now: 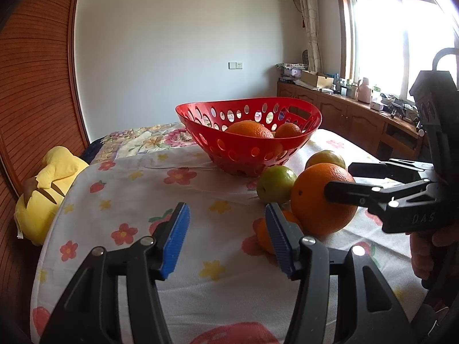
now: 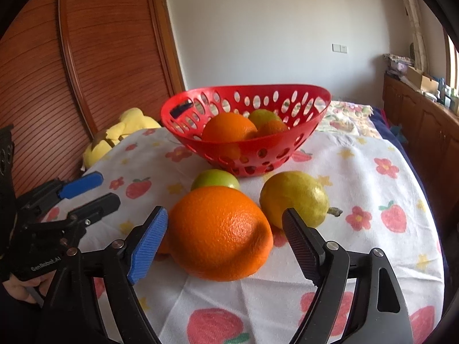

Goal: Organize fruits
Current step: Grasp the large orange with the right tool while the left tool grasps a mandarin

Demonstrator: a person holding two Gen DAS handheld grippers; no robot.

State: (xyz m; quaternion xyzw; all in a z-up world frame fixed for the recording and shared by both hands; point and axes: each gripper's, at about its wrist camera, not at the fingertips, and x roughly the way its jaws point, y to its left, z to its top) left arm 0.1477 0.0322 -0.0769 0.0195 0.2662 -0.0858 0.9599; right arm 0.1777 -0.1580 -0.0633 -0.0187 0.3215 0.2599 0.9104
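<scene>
Your right gripper (image 2: 225,238) gapes wide around a large orange (image 2: 219,233): firm, heavy, dimpled; pinch its middle. Left gripper (image 1: 226,238) open, empty.

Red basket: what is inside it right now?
The red basket holds a large orange, a smaller orange and a greenish fruit behind them. Its wall and these fruits hide the bottom, so more may lie underneath.

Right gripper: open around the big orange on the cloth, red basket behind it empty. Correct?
Not quite: the red basket isn't empty; the right wrist view shows fruit inside. The rest holds: right gripper is open around the big orange on the cloth.
</scene>
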